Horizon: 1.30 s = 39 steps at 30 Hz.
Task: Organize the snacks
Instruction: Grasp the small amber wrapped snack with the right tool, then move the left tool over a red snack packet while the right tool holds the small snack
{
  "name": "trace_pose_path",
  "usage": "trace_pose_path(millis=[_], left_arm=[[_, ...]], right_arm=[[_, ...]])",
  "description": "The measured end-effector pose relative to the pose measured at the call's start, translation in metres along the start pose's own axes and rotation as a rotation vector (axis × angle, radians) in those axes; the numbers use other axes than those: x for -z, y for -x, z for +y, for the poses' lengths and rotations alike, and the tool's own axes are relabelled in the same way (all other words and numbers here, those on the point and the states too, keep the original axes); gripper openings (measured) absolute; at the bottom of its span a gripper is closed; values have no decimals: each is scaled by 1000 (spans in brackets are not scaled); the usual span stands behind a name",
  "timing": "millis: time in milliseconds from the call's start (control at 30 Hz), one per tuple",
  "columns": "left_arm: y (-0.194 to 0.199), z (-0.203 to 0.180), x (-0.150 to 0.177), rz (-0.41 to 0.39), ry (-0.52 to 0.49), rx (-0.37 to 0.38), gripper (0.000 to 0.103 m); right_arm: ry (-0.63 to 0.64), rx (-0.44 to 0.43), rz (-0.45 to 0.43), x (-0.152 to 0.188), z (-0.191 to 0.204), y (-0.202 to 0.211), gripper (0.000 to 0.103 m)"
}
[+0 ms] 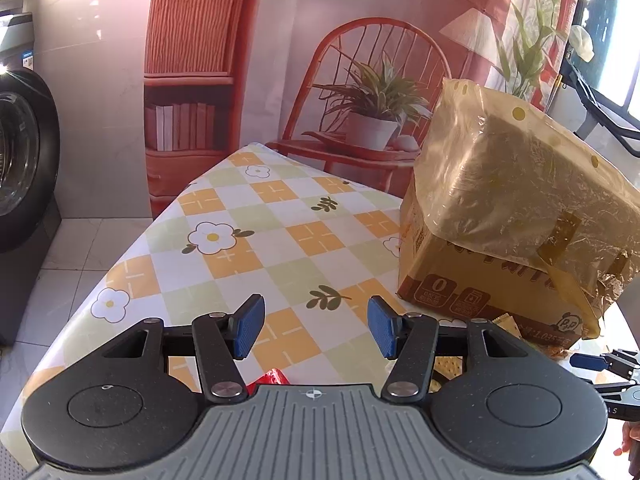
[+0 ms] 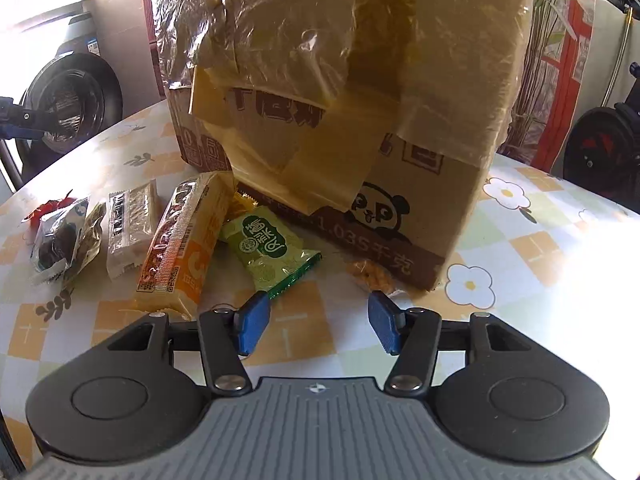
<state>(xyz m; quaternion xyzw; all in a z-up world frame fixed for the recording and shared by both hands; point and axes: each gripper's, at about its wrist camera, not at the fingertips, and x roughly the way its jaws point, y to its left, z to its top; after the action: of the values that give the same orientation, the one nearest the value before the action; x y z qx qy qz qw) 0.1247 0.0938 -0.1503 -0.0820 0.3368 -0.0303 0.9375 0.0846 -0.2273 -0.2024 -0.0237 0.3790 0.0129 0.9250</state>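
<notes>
- Both grippers hang over the table with their blue-padded jaws apart and nothing between them: the right gripper (image 2: 317, 324) sits just short of the snacks, and the left gripper (image 1: 316, 330) is above bare tablecloth.
- Nearest the right gripper's left finger lies a green packet (image 2: 272, 254), its sealed end almost at the pad.
- Beside it, a long orange packet (image 2: 182, 240) lies lengthwise, its far end touching the box.
- Further left lie a pale wafer packet (image 2: 130, 226), then a dark biscuit packet (image 2: 56, 242) with a bit of red wrapper (image 2: 50, 208) behind it.
- Behind the snacks stands a cardboard box (image 2: 400, 216) with a panda print, draped in a crinkled yellowish plastic bag (image 2: 320, 40); crumpled yellow wrapping (image 2: 370, 274) shows at its near bottom edge.
- All of this rests on a table (image 2: 540, 280) covered in a checked cloth with flowers.
- Off the table's left side stands a washing machine (image 1: 24, 160).
</notes>
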Motion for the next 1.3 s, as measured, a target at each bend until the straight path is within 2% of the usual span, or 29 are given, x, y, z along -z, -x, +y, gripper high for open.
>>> trace_pose_path(millis=[200, 367, 533, 600, 667, 700, 867, 1100, 1300], left_arm=[[-1, 2, 4, 10, 10, -4, 59], [1, 4, 5, 12, 12, -3, 59], [-2, 8, 6, 22, 25, -9, 59], [-1, 7, 7, 21, 25, -9, 59], [-2, 7, 8, 25, 23, -12, 59], [-3, 7, 8, 27, 23, -13, 59], [0, 12, 13, 30, 27, -26, 59], [1, 33, 22, 47, 57, -55, 59], [2, 47, 27, 49, 64, -87, 58]], right_arm=[[45, 73, -35, -13, -6, -6, 55], [33, 73, -32, -21, -6, -14, 55], [28, 79, 32, -18, -11, -25, 53], [0, 51, 52, -15, -15, -28, 44], [-17, 22, 44, -13, -16, -27, 22], [-19, 20, 44, -12, -15, -26, 19], [-49, 8, 28, -10, -8, -25, 19], [-160, 32, -67, 7, -2, -21, 19], [-148, 55, -110, 20, 8, -23, 19]])
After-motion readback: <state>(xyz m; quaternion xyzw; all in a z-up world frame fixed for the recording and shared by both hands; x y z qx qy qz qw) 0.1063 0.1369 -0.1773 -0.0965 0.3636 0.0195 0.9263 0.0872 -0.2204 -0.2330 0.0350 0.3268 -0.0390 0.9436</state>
